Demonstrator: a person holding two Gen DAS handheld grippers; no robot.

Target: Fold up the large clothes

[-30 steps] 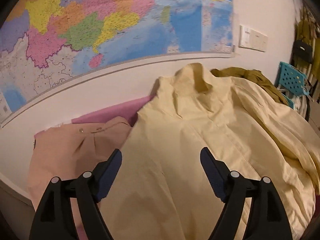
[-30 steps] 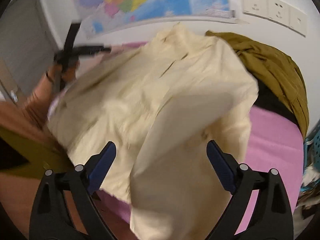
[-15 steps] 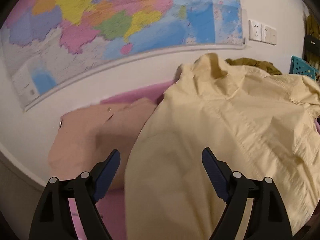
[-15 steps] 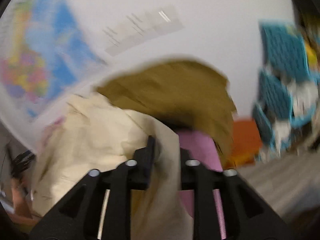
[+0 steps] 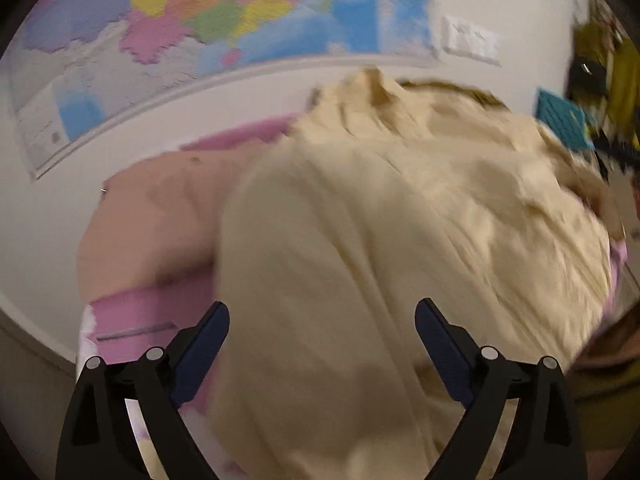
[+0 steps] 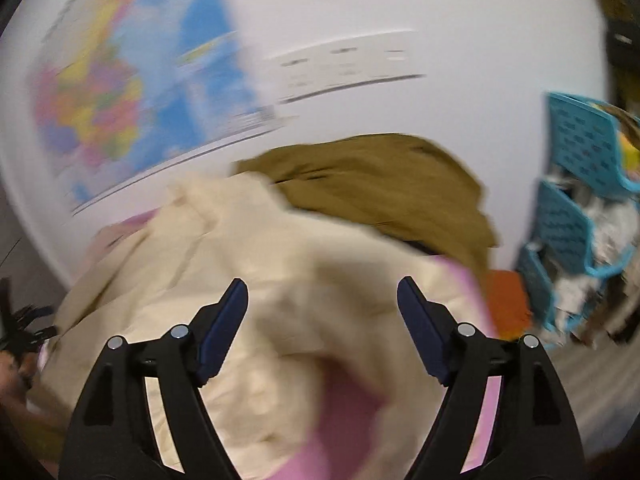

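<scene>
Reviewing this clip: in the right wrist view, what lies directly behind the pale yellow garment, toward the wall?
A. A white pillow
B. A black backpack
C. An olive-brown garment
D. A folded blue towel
C. The olive-brown garment is heaped just past the far edge of the pale yellow garment, between it and the white wall.

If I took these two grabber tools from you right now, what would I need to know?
Left gripper: open, jaws just widened, above the pale yellow shirt, gripping nothing.
Right gripper: open; jaws just reopened, nothing between the pads.
The shirt lies rumpled on the pink sheet, beside a peach garment and an olive garment.
Done: no neat fold visible on the shirt yet.
Left: smooth it, fold it, then probably the olive garment.
</scene>
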